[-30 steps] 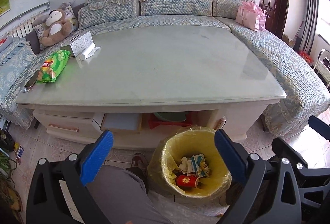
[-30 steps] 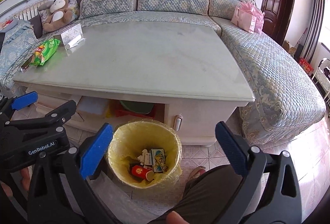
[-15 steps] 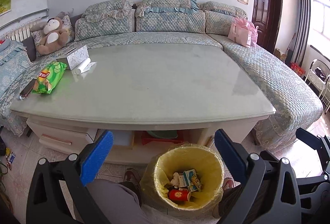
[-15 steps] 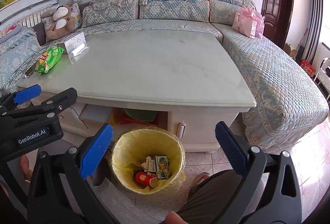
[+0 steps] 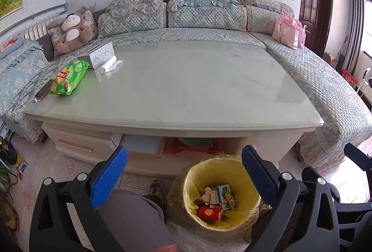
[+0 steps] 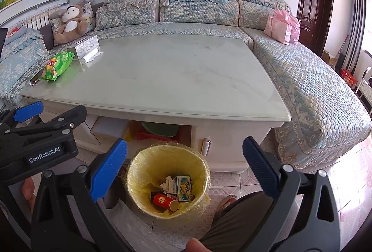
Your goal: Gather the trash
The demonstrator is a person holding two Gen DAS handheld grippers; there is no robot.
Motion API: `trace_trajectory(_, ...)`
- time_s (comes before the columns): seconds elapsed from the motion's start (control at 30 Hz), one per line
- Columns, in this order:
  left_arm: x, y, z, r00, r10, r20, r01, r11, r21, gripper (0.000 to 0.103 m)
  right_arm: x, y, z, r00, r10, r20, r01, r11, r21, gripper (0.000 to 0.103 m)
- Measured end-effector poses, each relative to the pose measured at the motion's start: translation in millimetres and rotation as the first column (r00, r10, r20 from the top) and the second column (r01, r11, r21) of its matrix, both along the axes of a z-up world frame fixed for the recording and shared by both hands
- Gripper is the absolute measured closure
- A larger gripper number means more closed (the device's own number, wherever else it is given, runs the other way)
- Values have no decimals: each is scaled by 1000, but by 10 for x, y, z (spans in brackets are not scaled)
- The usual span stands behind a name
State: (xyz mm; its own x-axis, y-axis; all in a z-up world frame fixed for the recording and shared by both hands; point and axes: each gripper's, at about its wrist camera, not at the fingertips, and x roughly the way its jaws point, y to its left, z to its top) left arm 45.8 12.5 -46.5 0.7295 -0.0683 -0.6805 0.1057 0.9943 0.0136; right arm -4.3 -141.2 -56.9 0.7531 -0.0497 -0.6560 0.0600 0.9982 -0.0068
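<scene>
A: What is hidden or cut off?

B: The shelf under the table [image 5: 176,94] is dark. Something red and something green are seen in there, but what they are cannot be told. The person is only seen in part: a grey knee in the left wrist view and a fingertip at the bottom edge of the right wrist view. The phone [image 5: 44,89] is partly covered by the green chip bag [image 5: 68,77].

A: What is held in the bin?

B: The bin [image 6: 141,160] is lined with a yellow bag and stands on the floor, just in front of the table. A red can [image 6: 164,201], a small carton with a picture [image 6: 183,185] and some white crumpled scraps are seen at the bottom.

A: And the other box?

B: A tissue box [image 5: 98,55] is set on the far left of the table, with a white roll [image 5: 108,63] touching it.

A: How are the tools held?

B: The left gripper [image 5: 183,176] is spread wide with nothing between its blue pads. The right gripper [image 6: 184,170] is spread wide too, and nothing is held. Both are kept above the bin.
</scene>
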Motion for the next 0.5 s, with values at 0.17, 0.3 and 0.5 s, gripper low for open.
trace_trajectory(0.17, 49, -25, -109, 997, -14, -75, 11, 999, -34, 7, 17, -3, -35, 1000, -9, -25, 8, 1000, -11, 6)
trace_trajectory(0.3, 42, -74, -177, 993, -25, -114, 22, 999, -28, 7, 26, 18, -83, 999, 4, -51, -4, 1000, -11, 6)
trace_trajectory(0.5, 7, -102, -186, 994, -14, -109, 15, 1000, 9, 7, 25, 39, -117, 998, 12, -68, -13, 1000, -8, 6)
